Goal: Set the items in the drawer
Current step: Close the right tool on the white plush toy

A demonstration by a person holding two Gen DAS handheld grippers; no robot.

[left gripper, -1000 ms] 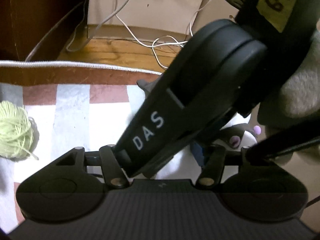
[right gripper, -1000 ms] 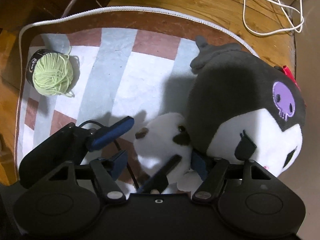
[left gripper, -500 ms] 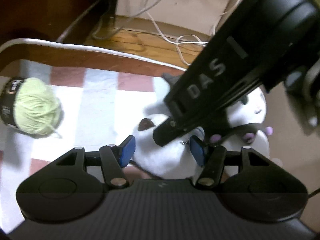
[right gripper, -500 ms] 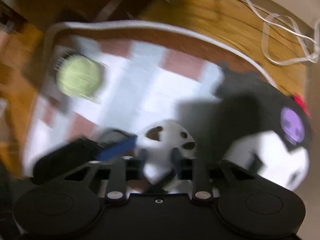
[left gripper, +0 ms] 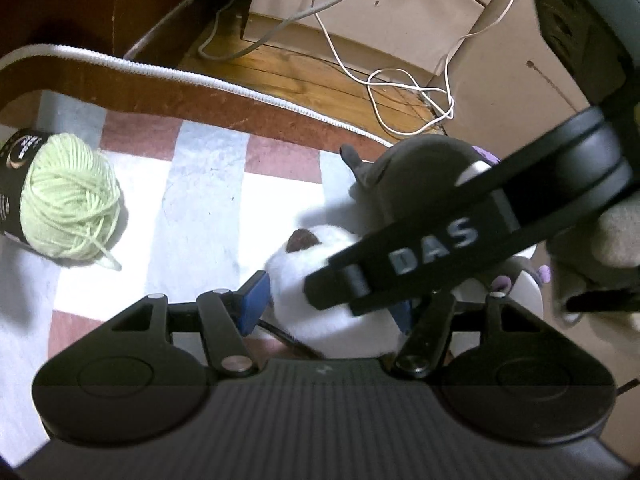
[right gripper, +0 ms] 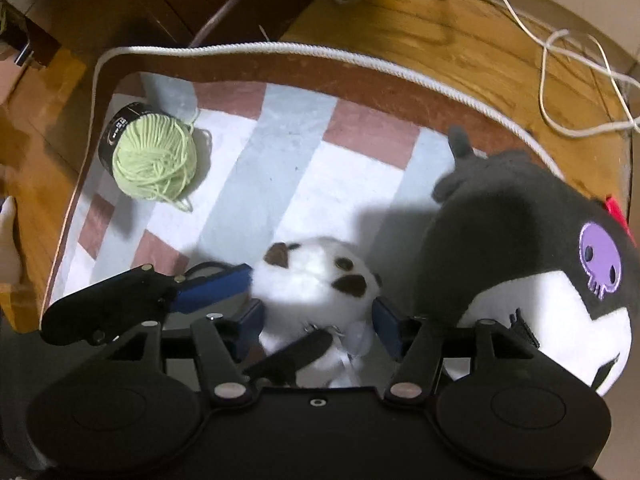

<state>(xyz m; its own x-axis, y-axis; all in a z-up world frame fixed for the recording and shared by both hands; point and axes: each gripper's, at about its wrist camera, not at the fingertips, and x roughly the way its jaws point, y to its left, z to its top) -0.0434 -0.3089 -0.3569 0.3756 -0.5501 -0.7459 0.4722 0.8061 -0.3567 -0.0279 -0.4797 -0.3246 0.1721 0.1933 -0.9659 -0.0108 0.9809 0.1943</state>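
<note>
A small white plush with brown patches [right gripper: 316, 276] lies on a checked rug [right gripper: 288, 152]. My right gripper [right gripper: 318, 326] stands open, its blue pads on either side of the plush's lower body. My left gripper [left gripper: 326, 304] is open too, its blue pads [left gripper: 253, 300] flanking the same white plush [left gripper: 320, 280] from the left; its finger shows in the right wrist view [right gripper: 208, 290]. A big black-and-white plush with a purple skull [right gripper: 532, 256] lies at the right. A green yarn ball [right gripper: 154, 162] lies at the rug's far left. No drawer is in view.
The right gripper's body marked DAS [left gripper: 480, 224] crosses the left wrist view over the plushes. White cables [left gripper: 408, 92] lie on the wooden floor [right gripper: 460, 28] beyond the rug. Dark wooden furniture [left gripper: 152, 4] stands at the back left.
Both grippers have pulled up and back, so more of the rug and the yarn ball show. The right gripper's pads now flank the white plush; the left gripper's pads have come into view beside it.
</note>
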